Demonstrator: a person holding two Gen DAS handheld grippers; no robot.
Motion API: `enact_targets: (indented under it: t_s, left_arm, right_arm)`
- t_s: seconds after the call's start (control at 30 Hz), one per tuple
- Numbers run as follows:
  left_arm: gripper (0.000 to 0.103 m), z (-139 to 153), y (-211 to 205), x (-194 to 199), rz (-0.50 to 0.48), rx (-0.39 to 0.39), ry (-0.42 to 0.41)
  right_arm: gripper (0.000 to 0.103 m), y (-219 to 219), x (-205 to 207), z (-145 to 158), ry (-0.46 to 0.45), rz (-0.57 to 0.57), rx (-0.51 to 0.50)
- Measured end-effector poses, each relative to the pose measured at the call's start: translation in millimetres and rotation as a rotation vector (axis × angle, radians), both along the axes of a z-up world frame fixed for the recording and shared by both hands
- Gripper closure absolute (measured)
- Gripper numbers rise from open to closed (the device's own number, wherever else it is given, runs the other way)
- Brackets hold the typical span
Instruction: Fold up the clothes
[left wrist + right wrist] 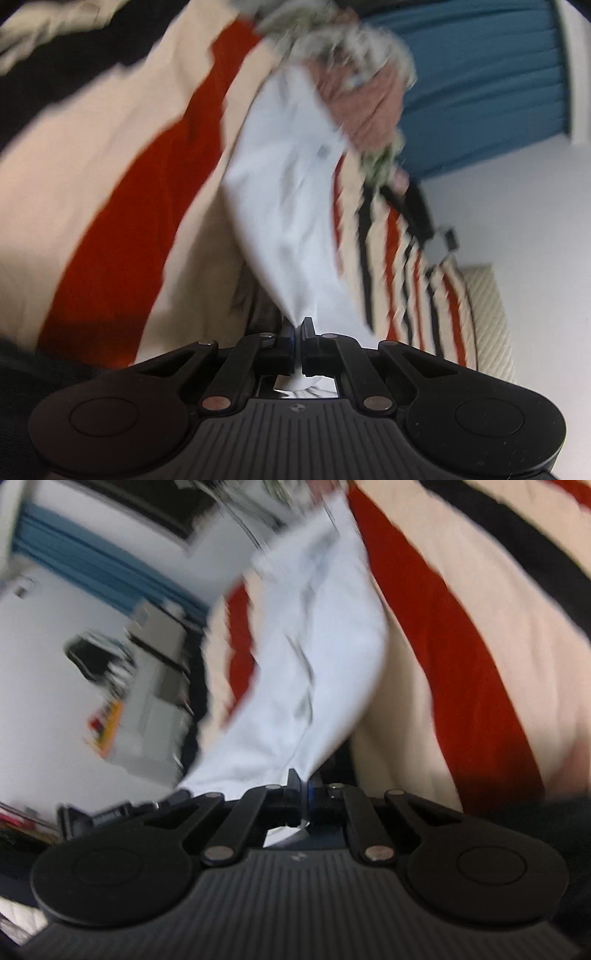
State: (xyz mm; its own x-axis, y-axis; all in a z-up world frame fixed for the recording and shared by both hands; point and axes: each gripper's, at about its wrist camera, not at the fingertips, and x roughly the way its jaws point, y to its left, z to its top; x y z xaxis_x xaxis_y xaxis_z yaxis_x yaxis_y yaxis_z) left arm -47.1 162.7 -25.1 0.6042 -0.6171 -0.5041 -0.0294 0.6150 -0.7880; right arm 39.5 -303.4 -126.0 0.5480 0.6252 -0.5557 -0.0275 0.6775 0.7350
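A white garment (pixel 288 206) hangs stretched between both grippers over a striped bedcover. My left gripper (pixel 297 330) is shut on one corner of it, with cloth bunched between the pads. From there the cloth runs up to a person's hand (pixel 369 107) in a patterned sleeve. In the right wrist view the same white garment (pixel 314 646) rises from my right gripper (pixel 301 790), which is shut on another corner. Both views are blurred by motion, and the rest of the garment's shape is hard to read.
A cream bedcover with red and black stripes (pixel 122 184) (pixel 461 646) fills the space under the garment. A blue curtain (pixel 480 74) and a white wall lie beyond. A cream woven piece (pixel 487 306) sits at the right. A pale cabinet with clutter (pixel 155 686) stands at the left.
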Motion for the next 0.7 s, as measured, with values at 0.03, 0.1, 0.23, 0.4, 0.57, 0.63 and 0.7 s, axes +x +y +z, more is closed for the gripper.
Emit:
enact_targets:
  t_s: [0.03,0.1,0.23,0.4,0.57,0.63,0.7]
  left_arm:
    - [0.101,15.7,0.5,-0.5,0.006,-0.010,-0.042]
    - [0.101,41.9,-0.3,-2.7,0.018,-0.024,-0.101]
    - [0.101,83.2,-9.2,-20.2,0.004,-0.014,-0.155]
    - [0.101,82.5,-22.1,-62.2,-0.052,0.018,-0.123]
    - [0.101,26.3,-31.8,-86.0,-0.069,-0.018,0.058]
    - [0.101,11.7,-33.1,-75.8,-0.082,-0.017,0.088]
    - [0.101,9.9,-34.7,-56.9,-0.080,-0.004,0.092]
  right_arm:
    - [0.097,-3.5,1.3,13.0,-0.045,-0.014,0.022]
    - [0.097,-9.6,1.6,39.4,-0.133,-0.041,0.050]
    - [0.097,-17.9,-14.2,82.2,-0.254,-0.035,0.043]
    - [0.097,-26.6,-51.6,81.8,-0.246,0.001,-0.015]
    - [0.097,-31.4,-74.5,33.0,-0.096,0.000,-0.008]
    - [0.097,-33.2,-69.7,19.7,-0.060,-0.007,0.000]
    - [0.097,-34.1,-59.1,12.9,-0.041,-0.013,0.011]
